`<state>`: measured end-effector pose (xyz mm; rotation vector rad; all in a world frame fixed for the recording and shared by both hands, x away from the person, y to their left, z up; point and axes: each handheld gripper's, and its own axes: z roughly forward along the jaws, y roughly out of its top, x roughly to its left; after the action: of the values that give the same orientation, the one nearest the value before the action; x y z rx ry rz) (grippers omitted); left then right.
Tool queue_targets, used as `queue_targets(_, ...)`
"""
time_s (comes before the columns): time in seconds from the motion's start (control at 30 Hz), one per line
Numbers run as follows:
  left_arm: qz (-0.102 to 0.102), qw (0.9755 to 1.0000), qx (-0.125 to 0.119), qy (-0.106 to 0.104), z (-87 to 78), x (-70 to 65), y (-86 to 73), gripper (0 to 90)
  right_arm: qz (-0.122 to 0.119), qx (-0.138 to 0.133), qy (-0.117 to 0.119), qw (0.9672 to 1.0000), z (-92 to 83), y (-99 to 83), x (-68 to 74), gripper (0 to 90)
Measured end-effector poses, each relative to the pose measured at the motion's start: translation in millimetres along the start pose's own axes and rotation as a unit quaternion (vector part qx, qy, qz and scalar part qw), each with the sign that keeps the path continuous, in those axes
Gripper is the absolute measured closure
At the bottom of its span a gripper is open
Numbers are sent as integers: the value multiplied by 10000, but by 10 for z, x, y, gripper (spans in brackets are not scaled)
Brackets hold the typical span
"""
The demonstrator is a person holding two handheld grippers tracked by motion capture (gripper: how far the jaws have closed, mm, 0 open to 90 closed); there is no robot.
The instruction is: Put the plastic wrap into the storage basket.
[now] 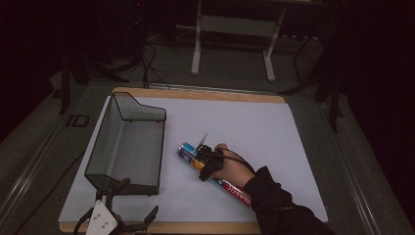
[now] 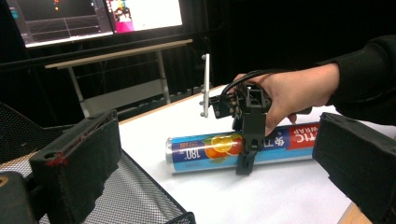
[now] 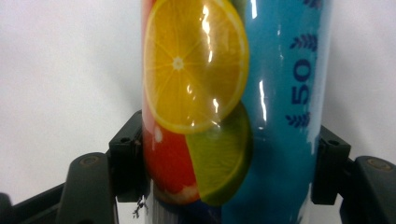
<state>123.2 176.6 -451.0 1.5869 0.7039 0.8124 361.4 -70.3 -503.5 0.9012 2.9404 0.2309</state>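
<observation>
Left hand-held gripper (image 1: 128,205) at the near edge of the counter (image 1: 274,127), just in front of the wire mesh tray (image 1: 128,142), jaws spread wide with nothing between them. Beyond it, to the right of the tray, plastic wrap roll (image 1: 215,175) lying flat on the white surface, apart from the tray wall, slanting from near-right to far-left. Right hand-held gripper (image 1: 201,165) set down over the roll near its tray-side end, jaws straddling the tube on either side; seen close in the right gripper view, pads (image 3: 128,158) against or almost against the printed film (image 3: 224,116), so closed around it or nearly so, full squeeze hard to confirm.

Judged as the pick-up step. Best done by squeezing until both pads bear evenly on the round sides, then lifting straight up, keeping the tube level. Grip sits off-centre toward one end, so worth expecting the long far-from-tray end to droop; slow lift, wrist ready to counter. Then carrying over the tray rim, aligned with its long side
</observation>
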Motion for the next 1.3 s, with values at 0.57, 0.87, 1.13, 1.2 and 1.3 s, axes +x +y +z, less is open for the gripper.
queue_targets(0.57,8,10000,12,1,5,0,-3,17,295,-901,136,9954,-312,-23,-86,317)
queue_targets(0.87,6,10000,1,12,1,-1,-3,17,395,-1506,166,9877,-532,-144,-132,317)
queue_targets(1.13,11,10000,12,14,5,-3,-3,17,422,-2132,18,9761,-846,-369,-158,318)
queue_targets(1.2,19,10000,23,22,8,-4,-4,17,391,-2302,-107,9723,-960,-424,-159,318)
queue_targets(1.3,23,10000,25,14,12,-8,-4,17,378,-2498,-300,9671,-1095,-463,-166,318)
